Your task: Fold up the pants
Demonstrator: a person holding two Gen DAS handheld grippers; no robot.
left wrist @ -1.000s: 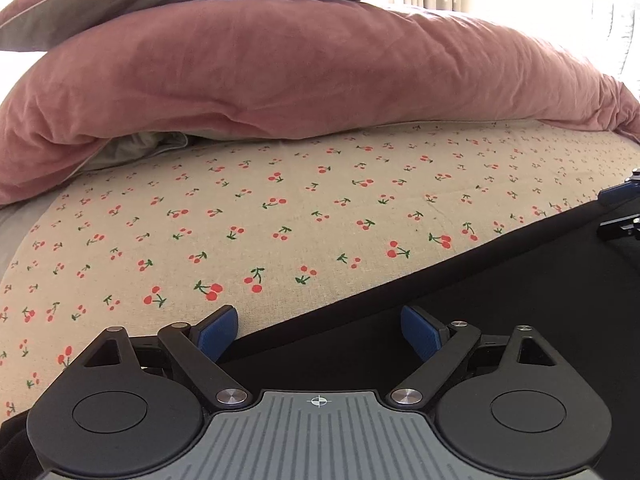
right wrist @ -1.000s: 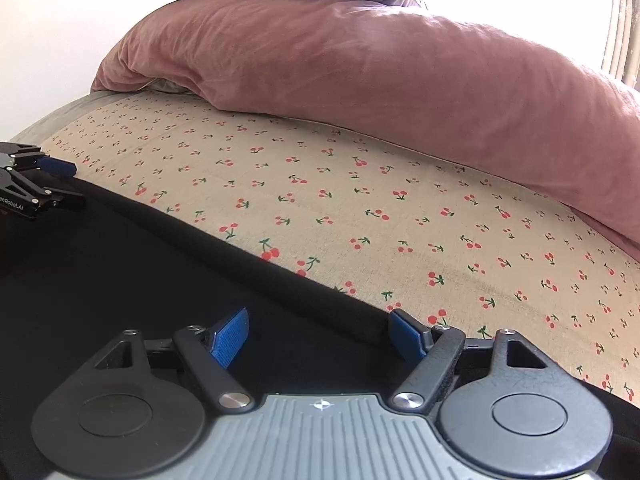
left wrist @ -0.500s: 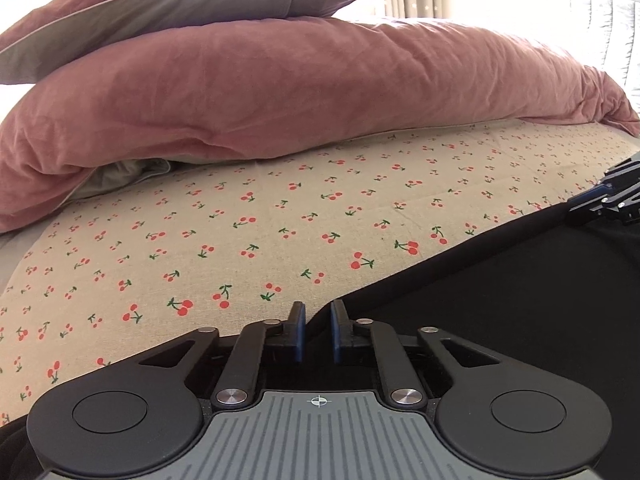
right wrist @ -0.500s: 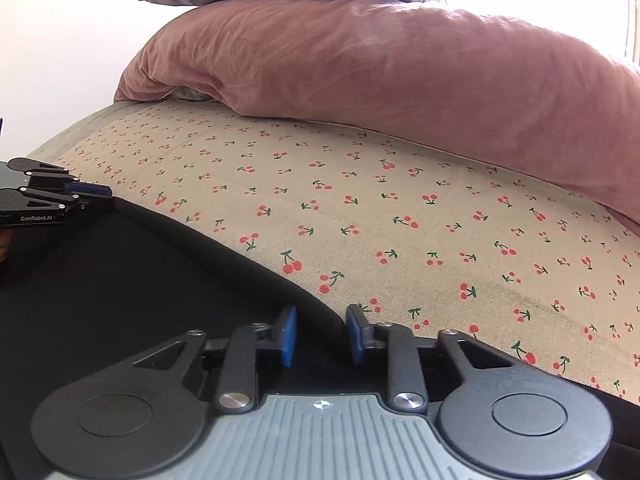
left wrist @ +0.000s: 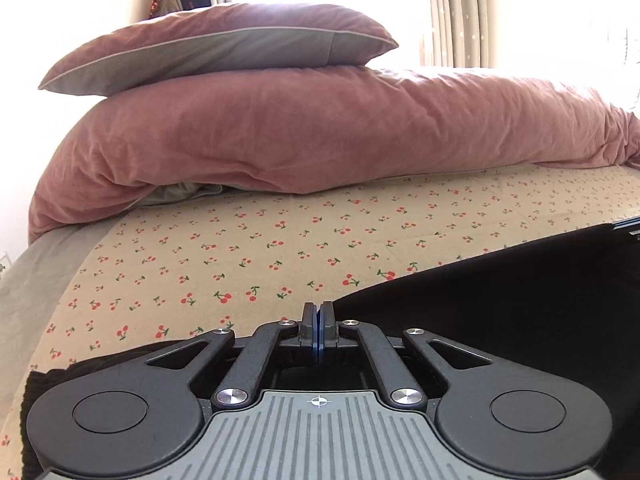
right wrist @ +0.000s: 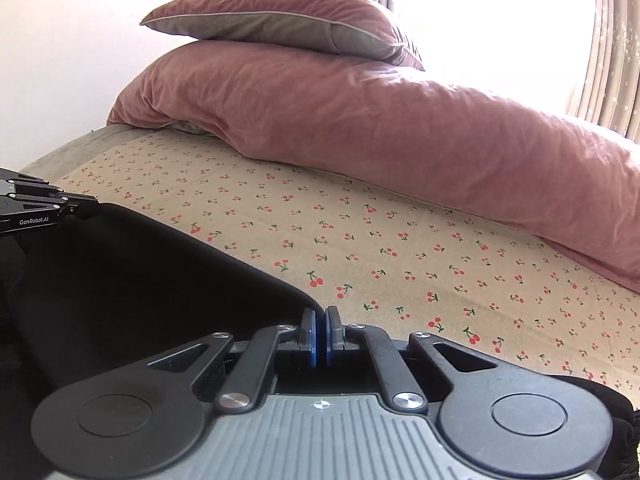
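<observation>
Left gripper (left wrist: 319,326): jaws fully closed, blue pads pressed together, pinching the corner of the black pants (left wrist: 500,320) right at the tips. In the left wrist view the pants edge runs from the pads up and rightward to the frame's right side, where a sliver of the right gripper shows at the far end of that edge. Fabric hangs taut between the two, off the sheet.

Right gripper (right wrist: 320,330): also clamped shut, pads together on the other end of the same pants edge. In the right wrist view the pants (right wrist: 140,280) fill the lower left, with the edge rising from the pads to the left gripper (right wrist: 86,200) at the left border. That one is side-on and closed on the cloth.

Pants lie below and inboard of both grippers, stretched between them above the cherry-print bedsheet (left wrist: 280,240). Pink duvet (left wrist: 320,132) is heaped at the back with a pink-grey pillow (left wrist: 224,46) on top; curtains (left wrist: 456,12) and a bright window sit behind.

Versus a second ago: both grippers were wide open then, pads straddling the pants edge flat on the sheet. Half a second back the jaws were nearly closed. Now they are fully closed. Both views sit higher: more pillow and curtain visible, pants edge lifted, more sheet exposed under it.
</observation>
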